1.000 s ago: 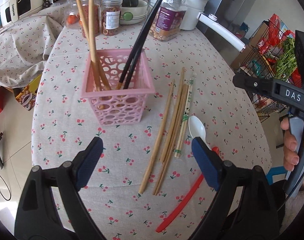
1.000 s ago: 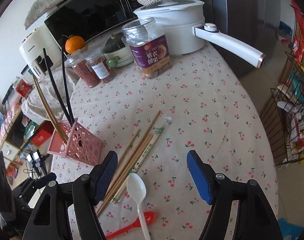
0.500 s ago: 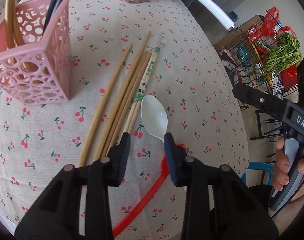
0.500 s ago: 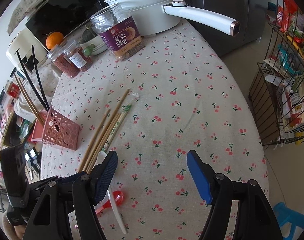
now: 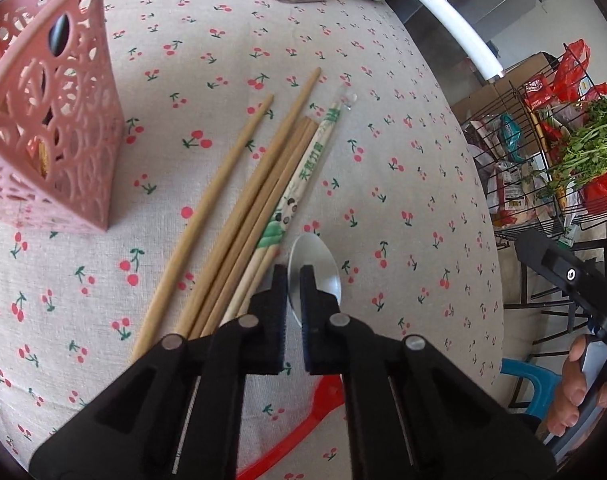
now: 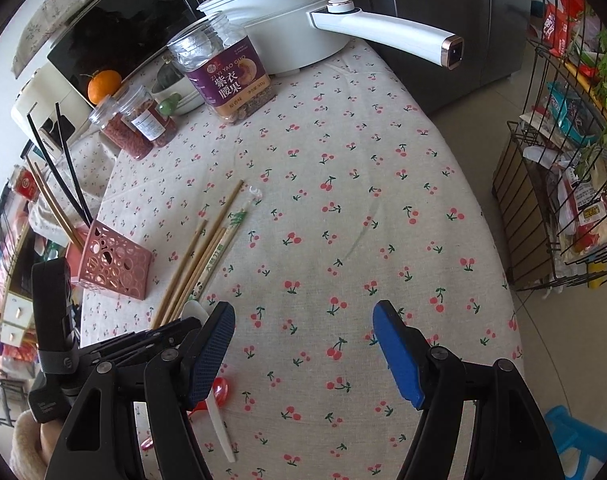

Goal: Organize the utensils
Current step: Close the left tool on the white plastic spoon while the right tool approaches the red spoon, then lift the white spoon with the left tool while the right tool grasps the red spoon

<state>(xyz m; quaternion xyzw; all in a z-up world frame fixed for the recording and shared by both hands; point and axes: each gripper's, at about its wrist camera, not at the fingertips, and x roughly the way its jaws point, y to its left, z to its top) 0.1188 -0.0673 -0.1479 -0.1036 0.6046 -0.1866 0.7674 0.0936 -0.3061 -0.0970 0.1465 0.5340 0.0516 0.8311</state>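
Fingers of left gripper (image 5: pixel 293 280) pinch the white spoon (image 5: pixel 317 264); right gripper (image 6: pixel 303 340) gapes (touching nothing).

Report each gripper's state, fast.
Left gripper: closed on the white spoon bowl's edge, spoon on the table.
Right gripper: open, holding nothing.

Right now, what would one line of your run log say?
left tongs: closing on white spoon | right tongs: open, hovering | chopsticks: loose on table | pink basket: partly filled

wooden chopsticks on cloth (image 5: pixel 239 184): 5 | spoons (image 5: pixel 315 264): 2 | pink baskets (image 5: pixel 59 128): 1 | jars (image 6: pixel 227 76): 3
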